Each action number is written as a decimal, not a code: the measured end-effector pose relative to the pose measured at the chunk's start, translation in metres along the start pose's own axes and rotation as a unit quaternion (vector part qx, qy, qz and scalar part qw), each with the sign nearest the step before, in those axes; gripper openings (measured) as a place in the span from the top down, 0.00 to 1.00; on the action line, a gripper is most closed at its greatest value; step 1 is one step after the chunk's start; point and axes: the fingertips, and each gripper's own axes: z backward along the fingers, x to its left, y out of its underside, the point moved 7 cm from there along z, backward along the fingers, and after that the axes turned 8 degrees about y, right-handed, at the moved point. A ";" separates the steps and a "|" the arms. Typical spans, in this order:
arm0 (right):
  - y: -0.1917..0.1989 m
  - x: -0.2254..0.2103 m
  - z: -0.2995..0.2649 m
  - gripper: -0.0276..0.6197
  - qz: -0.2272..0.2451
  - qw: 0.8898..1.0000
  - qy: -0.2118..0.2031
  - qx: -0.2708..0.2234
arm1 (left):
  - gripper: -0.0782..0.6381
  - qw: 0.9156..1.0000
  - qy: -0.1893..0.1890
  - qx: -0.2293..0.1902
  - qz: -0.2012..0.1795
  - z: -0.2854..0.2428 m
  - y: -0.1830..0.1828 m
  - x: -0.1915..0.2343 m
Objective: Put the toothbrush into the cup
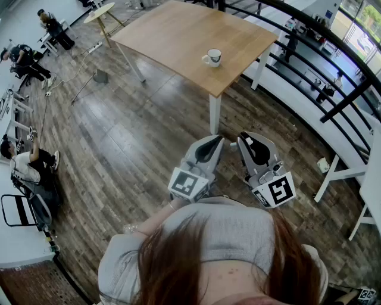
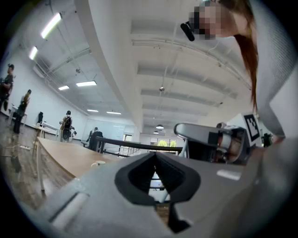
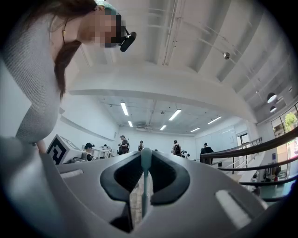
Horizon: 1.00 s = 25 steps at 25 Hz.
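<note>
Right gripper (image 3: 145, 157) is clamped on the toothbrush (image 3: 145, 186). Its thin pale handle stands upright between the pads, with the end poking just past the tips. Left gripper (image 2: 155, 155) is closed with nothing in it. Both are held side by side close to the person (image 1: 220, 232), above the wood floor (image 1: 131, 149). The cup (image 1: 213, 57) sits on the far table (image 1: 172, 36) near its right edge, well apart from both grippers.

Grippers: two, left gripper (image 1: 209, 145) and right gripper (image 1: 250, 142). Marker cubes (image 1: 186, 183): two, one per gripper. Toothbrush (image 3: 145, 172): one. Cup (image 1: 212, 57): one. Wooden table (image 1: 178, 36): one. Small round table (image 1: 99, 12): one. People along left edge (image 1: 24, 164) of head view: three. Person holding grippers (image 1: 202, 250): one.
</note>
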 end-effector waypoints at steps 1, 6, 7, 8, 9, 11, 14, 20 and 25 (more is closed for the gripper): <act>-0.001 0.000 -0.001 0.90 0.000 1.000 -0.002 0.000 | 0.89 1.000 0.000 -0.003 -0.001 -0.001 -0.003 0.000; -0.001 -0.003 -0.005 0.90 0.000 1.000 -0.009 0.000 | 0.89 1.000 0.002 -0.006 -0.008 -0.007 -0.005 -0.001; -0.001 -0.003 -0.004 0.90 0.001 1.000 -0.010 0.000 | 0.89 1.000 0.004 -0.004 -0.008 -0.008 -0.004 -0.001; 0.000 -0.003 -0.004 0.90 0.002 1.000 -0.009 0.000 | 0.89 1.000 0.004 -0.004 -0.007 -0.008 -0.003 -0.001; 0.001 -0.004 -0.003 0.90 0.002 1.000 -0.009 0.001 | 0.89 1.000 0.004 -0.004 -0.007 -0.009 -0.003 -0.001; 0.002 -0.006 -0.002 0.90 0.002 1.000 -0.008 0.003 | 0.89 1.000 0.004 -0.003 -0.006 -0.010 -0.001 -0.002; -0.001 -0.006 0.002 0.90 0.004 1.000 -0.008 0.000 | 0.89 1.000 0.005 -0.004 -0.007 -0.011 -0.001 -0.005; -0.006 -0.013 0.014 0.90 0.004 1.000 -0.006 -0.017 | 0.89 1.000 -0.002 -0.005 -0.006 -0.016 -0.001 -0.013; -0.007 -0.015 0.031 0.90 -0.002 1.000 -0.005 -0.020 | 0.89 1.000 -0.011 -0.008 0.006 -0.012 0.007 -0.028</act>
